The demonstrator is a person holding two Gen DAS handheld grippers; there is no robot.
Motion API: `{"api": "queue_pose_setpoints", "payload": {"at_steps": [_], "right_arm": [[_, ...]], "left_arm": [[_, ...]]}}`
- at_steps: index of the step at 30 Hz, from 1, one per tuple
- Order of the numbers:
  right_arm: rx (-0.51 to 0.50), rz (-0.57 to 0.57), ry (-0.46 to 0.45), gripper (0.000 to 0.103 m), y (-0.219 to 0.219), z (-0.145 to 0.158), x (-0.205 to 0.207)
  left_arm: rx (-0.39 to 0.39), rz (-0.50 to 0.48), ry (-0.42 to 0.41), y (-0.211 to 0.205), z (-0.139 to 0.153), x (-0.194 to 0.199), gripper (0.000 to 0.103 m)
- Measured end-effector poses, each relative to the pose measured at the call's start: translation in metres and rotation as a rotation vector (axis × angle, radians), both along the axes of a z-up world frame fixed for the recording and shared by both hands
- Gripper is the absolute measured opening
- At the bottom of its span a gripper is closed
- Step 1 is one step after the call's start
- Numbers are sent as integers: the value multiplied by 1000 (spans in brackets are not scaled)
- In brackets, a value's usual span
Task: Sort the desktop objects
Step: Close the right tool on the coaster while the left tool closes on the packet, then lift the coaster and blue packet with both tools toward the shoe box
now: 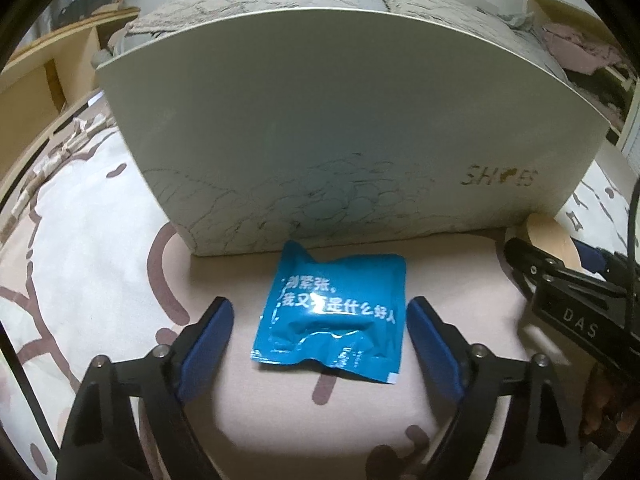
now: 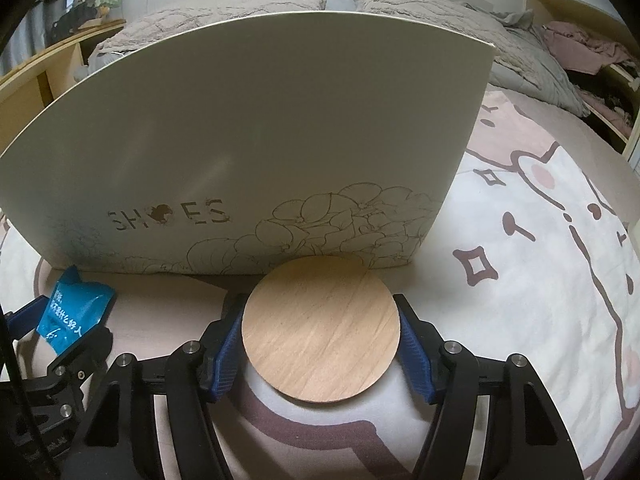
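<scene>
Clamping the wooden disc point(image 2: 320, 330) by its rim, the right gripper point(image 2: 320, 336) may, seemingly, lose it; left gripper point(image 1: 320, 336) fingers stand apart around the blue packet point(image 1: 330, 316), which could crumple.

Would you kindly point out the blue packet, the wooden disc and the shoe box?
blue packet point(image 1: 332, 312), left wrist view, printed face.
wooden disc point(image 2: 320, 328), right wrist view, top face.
shoe box point(image 2: 256, 140), right wrist view, plain side panel.

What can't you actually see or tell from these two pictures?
- Inside the shoe box: both views show only its outer wall.
- The bed behind: hidden by the box.
- Wooden disc in the left view: mostly covered by the right gripper.
- Small print on the blue packet: unreadably small, right view.
</scene>
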State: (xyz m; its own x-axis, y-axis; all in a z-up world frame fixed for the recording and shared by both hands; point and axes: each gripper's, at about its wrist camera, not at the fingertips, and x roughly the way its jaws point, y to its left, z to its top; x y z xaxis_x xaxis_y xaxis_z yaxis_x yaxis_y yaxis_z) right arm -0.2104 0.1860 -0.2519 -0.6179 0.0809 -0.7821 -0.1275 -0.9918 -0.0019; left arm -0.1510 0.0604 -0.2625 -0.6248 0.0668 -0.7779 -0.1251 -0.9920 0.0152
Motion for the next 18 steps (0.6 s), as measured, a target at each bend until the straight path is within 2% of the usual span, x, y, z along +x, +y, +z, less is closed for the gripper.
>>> {"api": "queue_pose_setpoints", "payload": {"at_steps": [3,7,10,13,15,18], "right_arm": [[-7,0,2,69,-7,2,2],[-2,1,4,69,-10,-1,4],[-5,1,7,69,-5,0,9],[18,0,5,68,-9,0,7],[24,0,5,68,-10,1,7],[22,0,7,68,-11,1,6]], "left_arm": [[-15,-19,9,26,-5,-11,75],[1,-42,13,33,-5,-6,64],[11,-57,17,15,6,8,58],[13,-63,17,4,5,8,57],[15,-63,17,-24,5,-12,57],[13,-63,17,-41,4,-14,57]]}}
